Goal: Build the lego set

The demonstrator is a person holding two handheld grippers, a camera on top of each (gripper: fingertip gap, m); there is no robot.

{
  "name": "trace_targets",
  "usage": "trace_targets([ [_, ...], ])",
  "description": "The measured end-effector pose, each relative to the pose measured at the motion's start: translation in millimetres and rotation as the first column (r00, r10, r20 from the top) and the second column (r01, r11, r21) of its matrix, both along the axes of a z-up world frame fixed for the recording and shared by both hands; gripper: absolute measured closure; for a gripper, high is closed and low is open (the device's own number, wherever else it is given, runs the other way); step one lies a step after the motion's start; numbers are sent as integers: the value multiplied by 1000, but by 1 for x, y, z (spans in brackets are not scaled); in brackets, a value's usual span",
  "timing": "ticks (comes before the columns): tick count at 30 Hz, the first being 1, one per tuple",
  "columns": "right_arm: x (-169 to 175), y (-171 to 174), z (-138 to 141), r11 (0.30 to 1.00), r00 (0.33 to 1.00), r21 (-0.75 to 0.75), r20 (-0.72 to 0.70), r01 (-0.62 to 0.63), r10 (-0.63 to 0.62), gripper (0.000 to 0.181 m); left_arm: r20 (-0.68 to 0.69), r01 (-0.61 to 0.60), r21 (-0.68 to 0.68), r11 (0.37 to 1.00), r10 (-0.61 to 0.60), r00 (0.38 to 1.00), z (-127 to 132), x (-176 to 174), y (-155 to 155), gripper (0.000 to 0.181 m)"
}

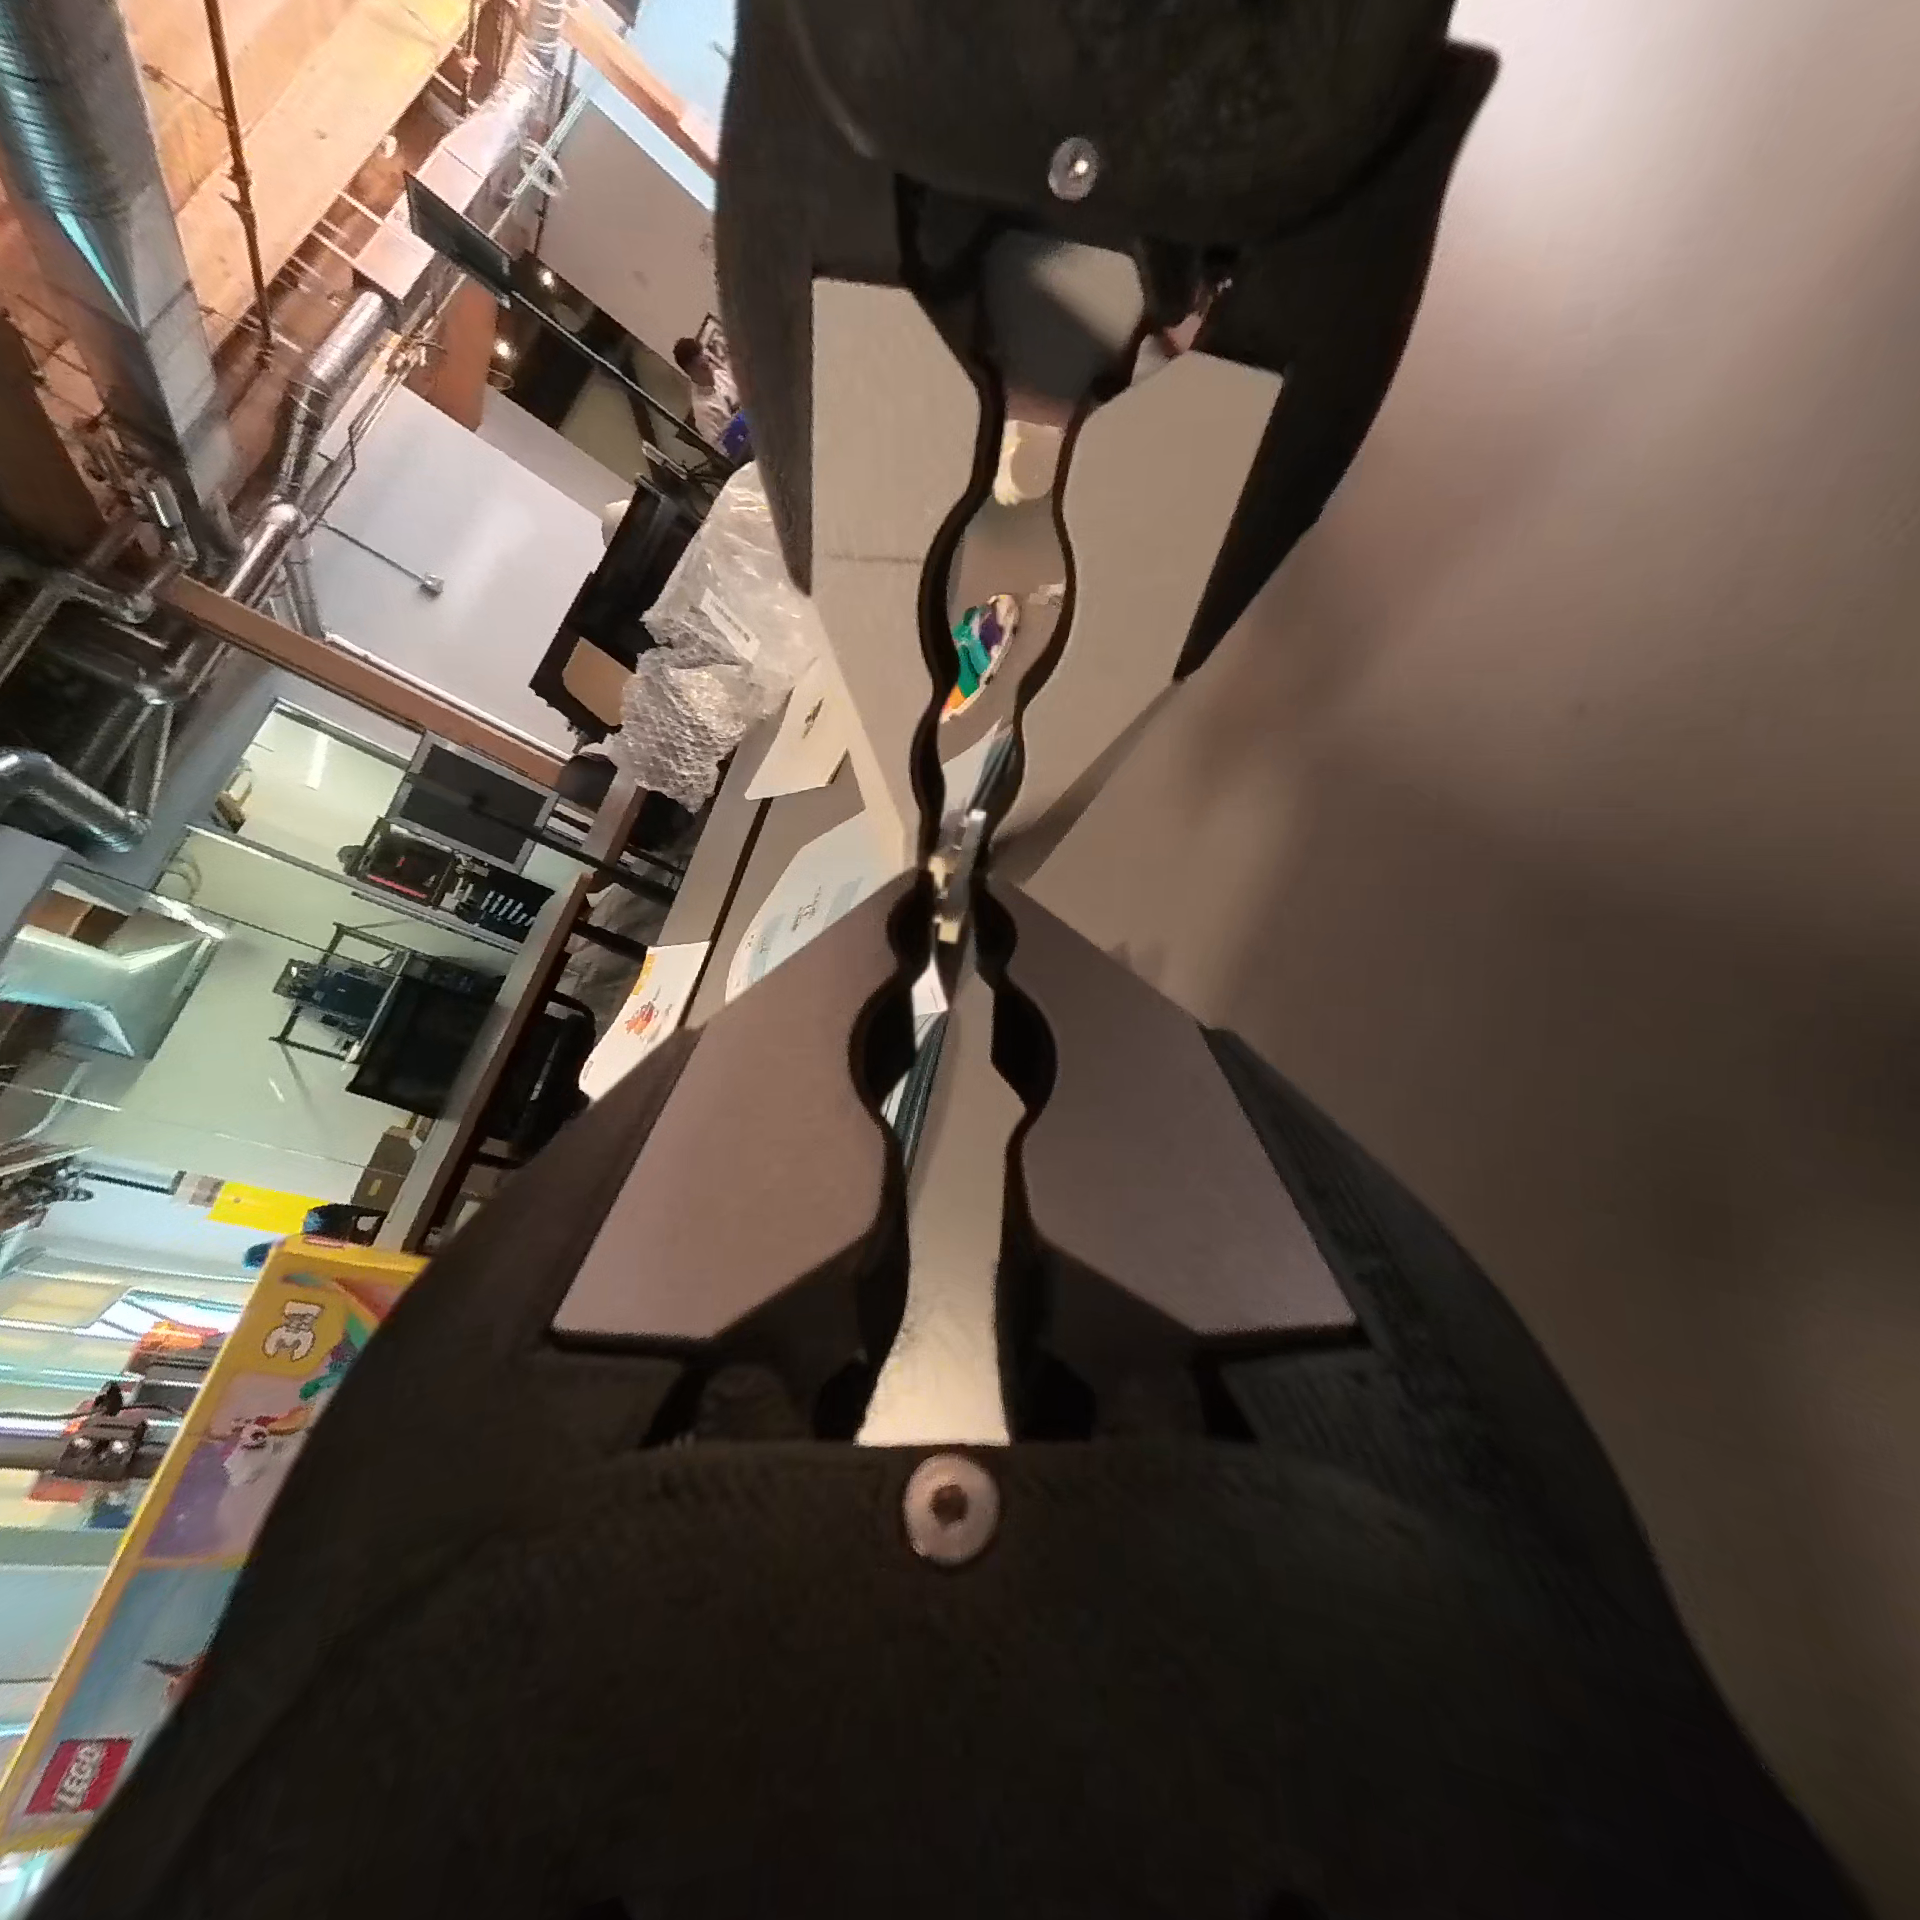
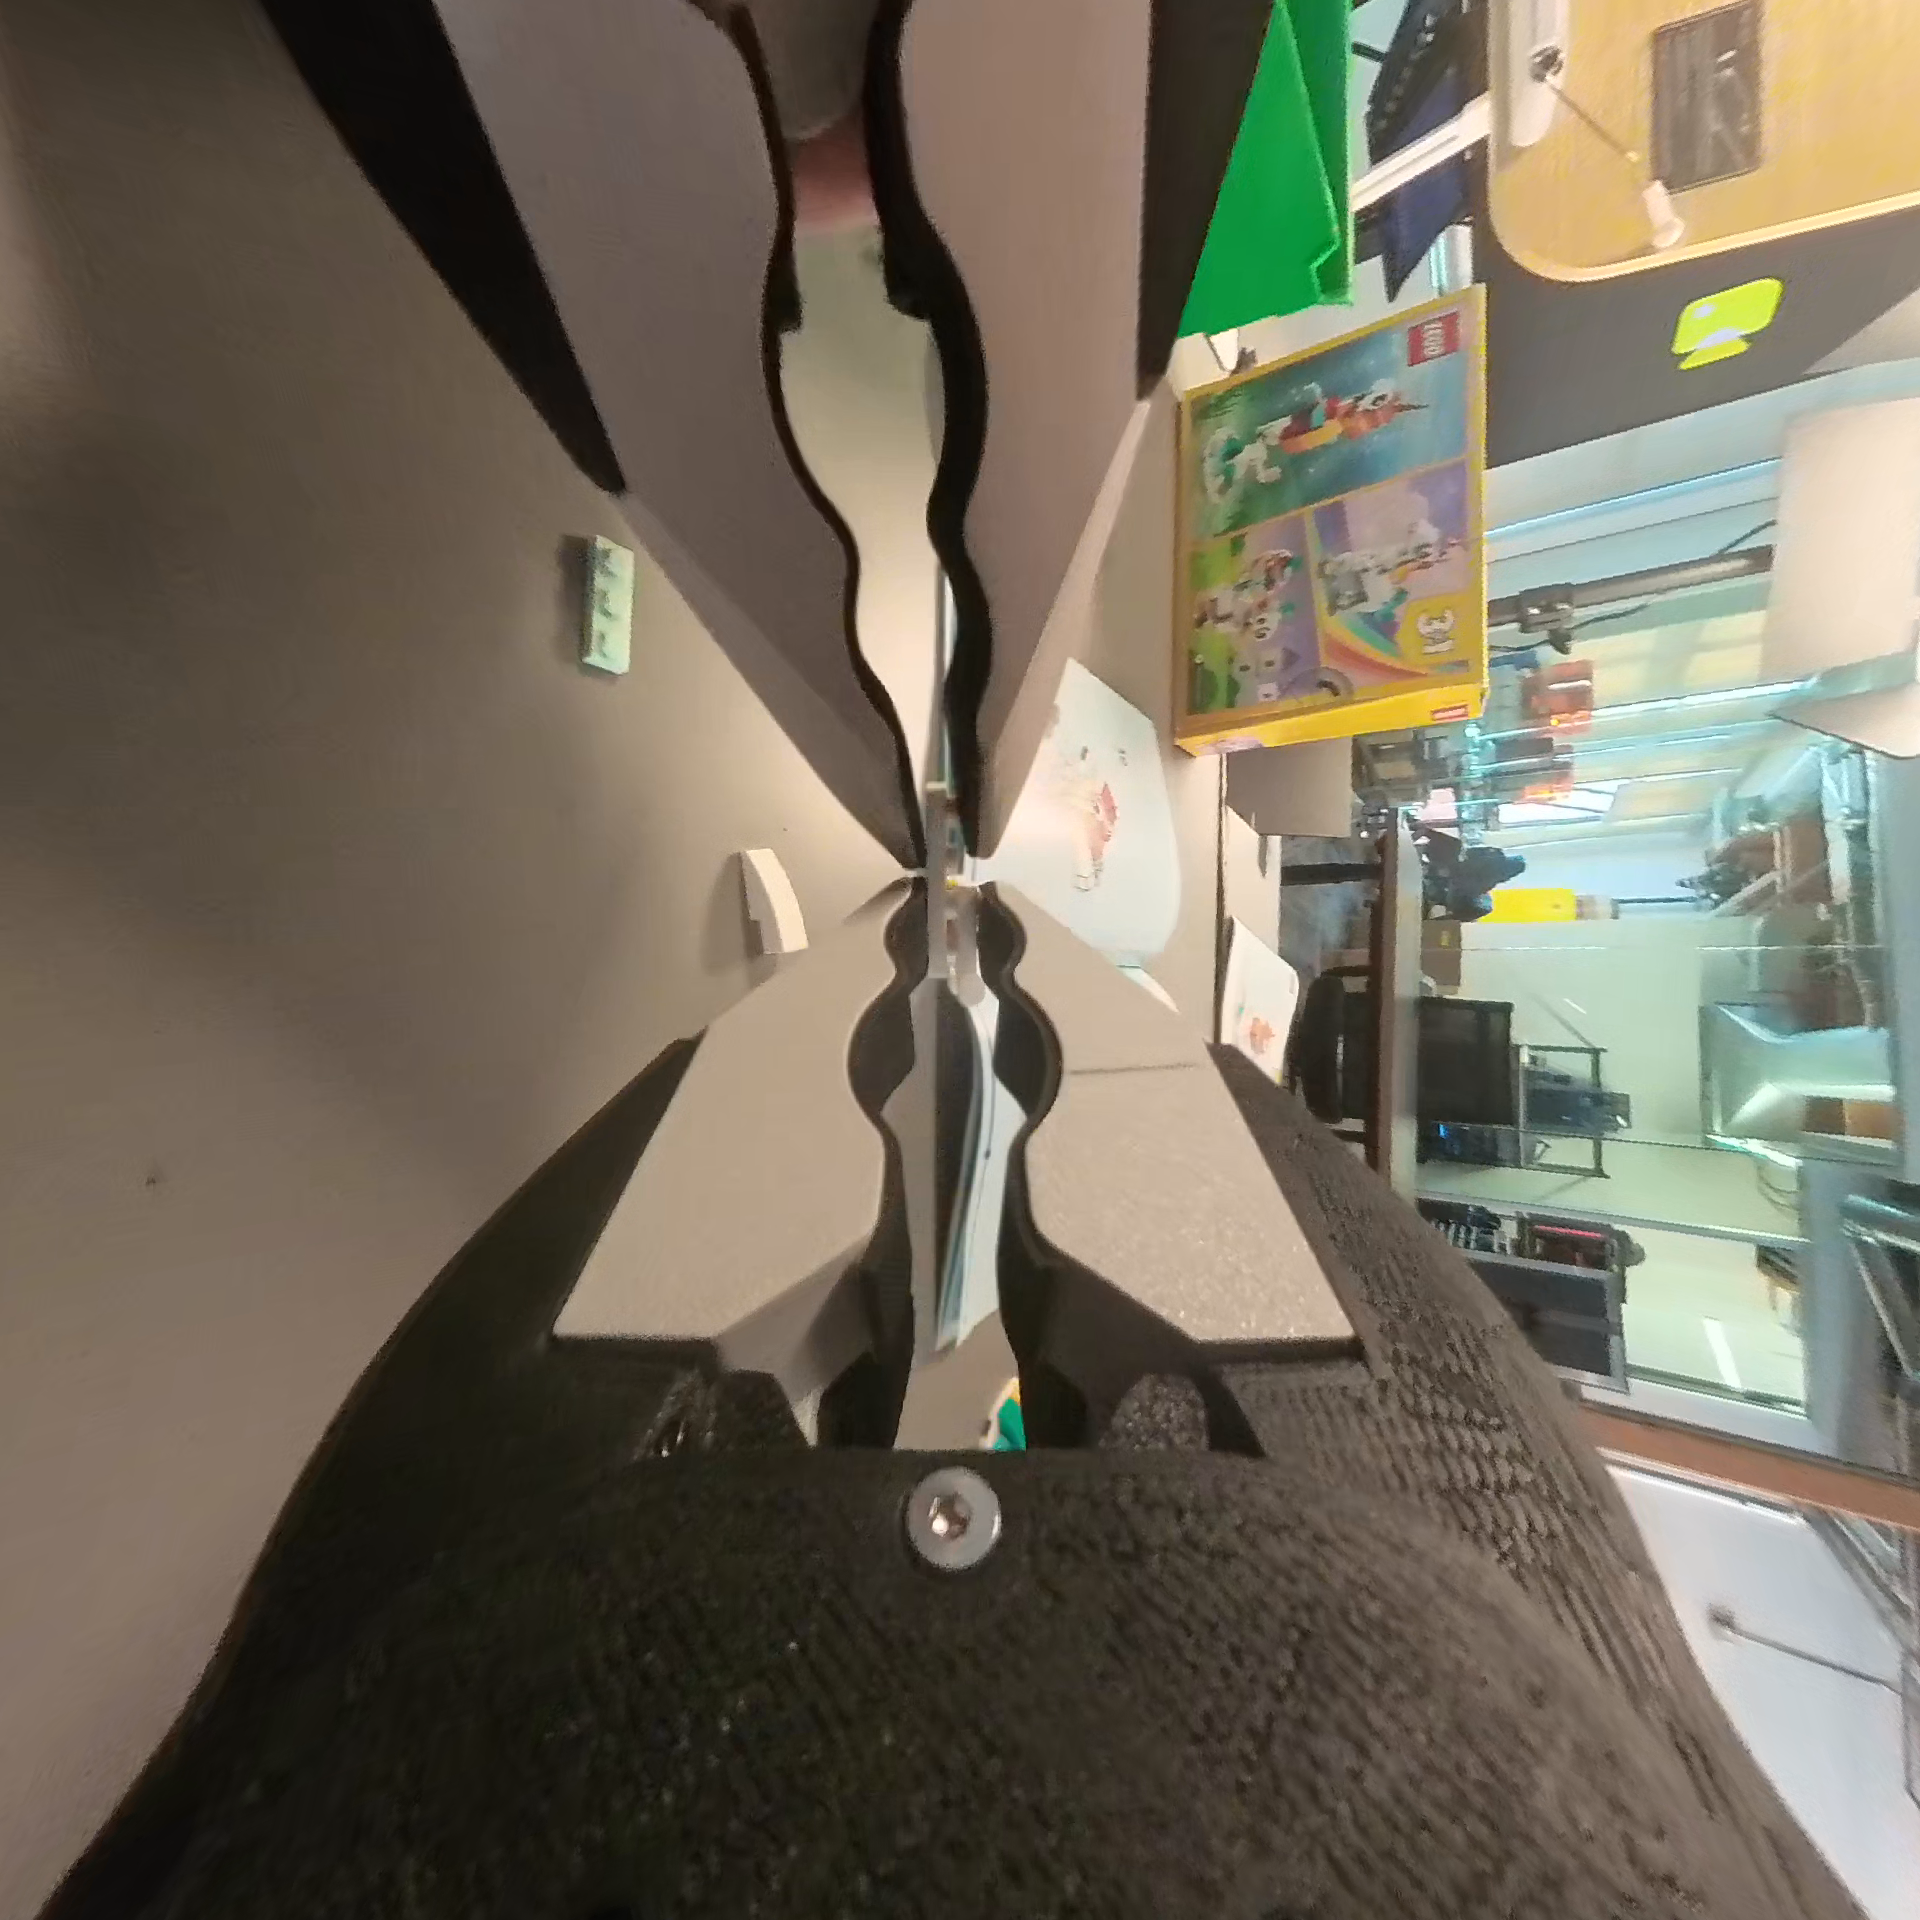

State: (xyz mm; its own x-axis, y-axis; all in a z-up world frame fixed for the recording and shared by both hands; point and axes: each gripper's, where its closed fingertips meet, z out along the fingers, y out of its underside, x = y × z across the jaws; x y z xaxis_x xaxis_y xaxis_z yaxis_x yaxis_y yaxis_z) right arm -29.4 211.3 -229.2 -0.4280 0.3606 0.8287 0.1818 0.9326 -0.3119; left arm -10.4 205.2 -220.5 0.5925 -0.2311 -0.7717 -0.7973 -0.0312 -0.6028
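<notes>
My left gripper (image 1: 940,920) and my right gripper (image 2: 948,920) meet tip to tip above the grey table (image 2: 312,935). Both are shut on a small thin pale grey lego piece (image 1: 958,868), which sits edge-on where the tips meet and also shows in the right wrist view (image 2: 943,883). I cannot tell whether it is one piece or two pressed together. The right gripper (image 1: 975,816) comes in from the top of the left wrist view, and the left gripper (image 2: 940,826) from the top of the right wrist view.
A white curved brick (image 2: 771,902) and a pale green plate (image 2: 603,608) lie on the table. A pile of coloured bricks (image 1: 977,655) shows beyond the tips. The yellow lego box (image 2: 1330,520) and instruction sheets (image 2: 1101,810) stand at the table's edge. Left and right tips are no more than a few centimetres apart. Between my right fingertips and the white curved brick (image 2: 771,902) there is roughly 5 cm.
</notes>
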Motion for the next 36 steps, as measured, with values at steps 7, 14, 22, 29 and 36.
trace_targets([
  [7, 3, -4, -15, 998, 996, -67, 82, -22, 27, 174, 75, 22, -171, 985, -9, 997, -17, 0, -1, 176],
  [14, -13, 2, 3, 997, 991, 75, -131, 9, 1, 172, 279, -17, -145, 989, 58, 959, -2, -15, 3, 177],
  [22, -15, 3, 3, 962, 985, 270, -171, 40, 7, 174, 188, -36, -108, 994, 56, 981, -4, -16, 3, 177],
  [29, -14, 2, -1, 981, 989, 191, -146, 32, -4, 174, 159, -27, -105, 994, 44, 986, -7, -16, 3, 177],
  [36, -6, 14, 16, 979, 987, -202, -154, 13, -45, 133, 165, -115, 7, 993, 112, 980, 15, -35, 1, 177],
])
